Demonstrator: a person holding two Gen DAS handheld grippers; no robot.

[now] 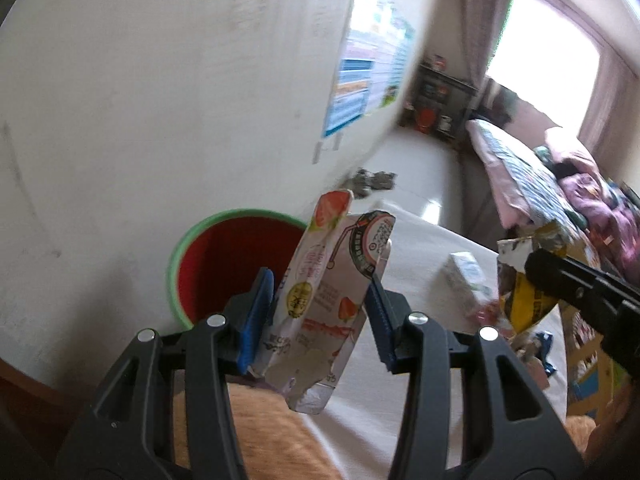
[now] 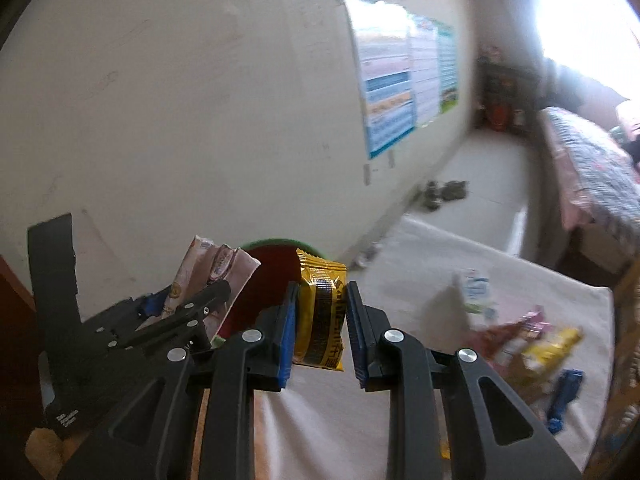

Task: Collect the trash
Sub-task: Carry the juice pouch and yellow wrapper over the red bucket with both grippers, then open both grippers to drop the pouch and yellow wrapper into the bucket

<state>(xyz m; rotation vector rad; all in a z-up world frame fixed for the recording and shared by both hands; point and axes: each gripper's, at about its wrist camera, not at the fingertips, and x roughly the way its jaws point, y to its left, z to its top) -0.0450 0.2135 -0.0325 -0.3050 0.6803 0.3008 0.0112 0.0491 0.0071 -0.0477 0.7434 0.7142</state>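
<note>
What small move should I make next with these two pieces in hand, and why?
Probably carry the left gripper a little further forward, over the red bin, then open it. It is shut on the strawberry carton, which seems short of the green rim, with the bin's mouth open just beyond. The right gripper, shut on the yellow wrapper, can follow; more litter waits on the white cloth.

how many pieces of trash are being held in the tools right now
2. A pink strawberry carton sits in the left tool, and a yellow snack wrapper in the right tool. More trash lies on the white cloth, unheld.
</note>
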